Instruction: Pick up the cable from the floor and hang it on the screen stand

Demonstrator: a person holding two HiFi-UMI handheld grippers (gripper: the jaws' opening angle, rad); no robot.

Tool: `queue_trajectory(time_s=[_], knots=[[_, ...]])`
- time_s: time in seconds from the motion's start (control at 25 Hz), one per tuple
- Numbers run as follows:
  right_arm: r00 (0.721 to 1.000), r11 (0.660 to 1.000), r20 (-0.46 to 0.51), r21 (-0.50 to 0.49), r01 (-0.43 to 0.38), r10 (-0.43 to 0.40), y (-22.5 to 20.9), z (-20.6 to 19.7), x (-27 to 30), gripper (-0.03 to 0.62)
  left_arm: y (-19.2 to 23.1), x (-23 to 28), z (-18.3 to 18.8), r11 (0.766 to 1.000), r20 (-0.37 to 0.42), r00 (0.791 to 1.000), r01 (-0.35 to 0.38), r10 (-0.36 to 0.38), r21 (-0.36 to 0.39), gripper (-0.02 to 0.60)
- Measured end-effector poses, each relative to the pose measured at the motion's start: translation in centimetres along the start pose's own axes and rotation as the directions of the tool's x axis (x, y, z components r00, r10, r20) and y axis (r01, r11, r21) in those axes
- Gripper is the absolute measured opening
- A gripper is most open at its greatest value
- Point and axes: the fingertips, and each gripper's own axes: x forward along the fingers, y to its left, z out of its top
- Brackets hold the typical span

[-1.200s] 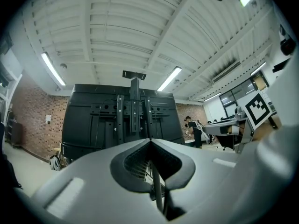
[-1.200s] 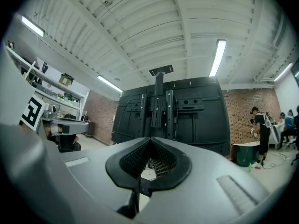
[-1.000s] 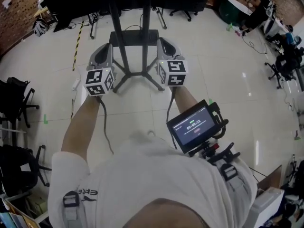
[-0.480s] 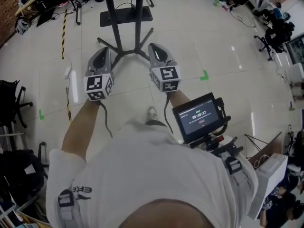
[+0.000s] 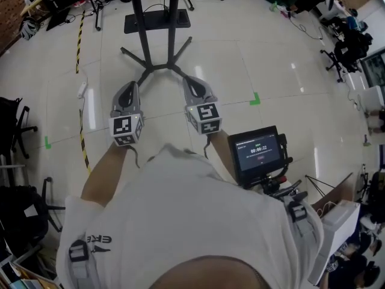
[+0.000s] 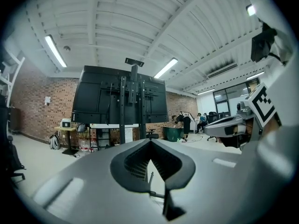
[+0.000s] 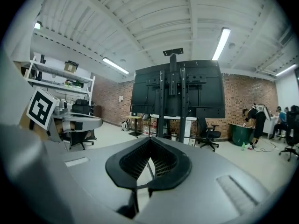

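Facing screen stand (image 5: 157,47) at 12 o'clock. Left gripper (image 5: 127,89) and right gripper (image 5: 191,84) both closed, empty. Cable (image 5: 157,7) hard to pick out: probably thin dark loop behind foot plate (image 5: 144,23), 12 o'clock. Likely light, limp, slippery. Pinch mid-length so ends drape evenly.

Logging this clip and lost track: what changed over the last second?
The left tool and right tool drew back from over the screen stand legs toward the person. Nothing was taken or released. Both stay shut and empty, side by side.
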Motion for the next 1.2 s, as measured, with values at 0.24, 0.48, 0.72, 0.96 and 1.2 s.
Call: queue_trajectory(time_s=[0.24,0.48,0.72,0.96,1.2], knots=[[0.999,0.999,-0.044,0.034,0.009,-0.008,-1.0,-2.9,-1.0,0.012,-1.8,-0.7,-2.7,0.999,-0.037,0.999,0.015,-0.013,0.033,0.002],[0.999,0.999,-0.037,0.037,-0.002,0.004,-0.2,-3.4,-1.5,0.012,-2.0,-1.2,-3.4,1.0,-0.056,0.998,0.015,-0.014,0.026,0.002],[1.0,0.999,-0.016,0.033,-0.004,0.005,0.1,-2.4,-1.5,0.011,-1.8,-1.2,-3.0,1.0,-0.056,0.998,0.013,-0.011,0.022,0.002],[1.0,0.999,0.002,0.034,0.0,0.0,0.0,-1.8,-1.4,0.012,-1.9,-1.0,-2.9,1.0,-0.058,0.998,0.02,-0.019,0.02,0.002],[1.0,0.999,0.004,0.038,0.01,-0.01,-0.3,-1.6,-1.4,0.011,-1.9,-0.7,-2.9,1.0,-0.06,0.998,0.024,-0.023,0.013,0.002]])
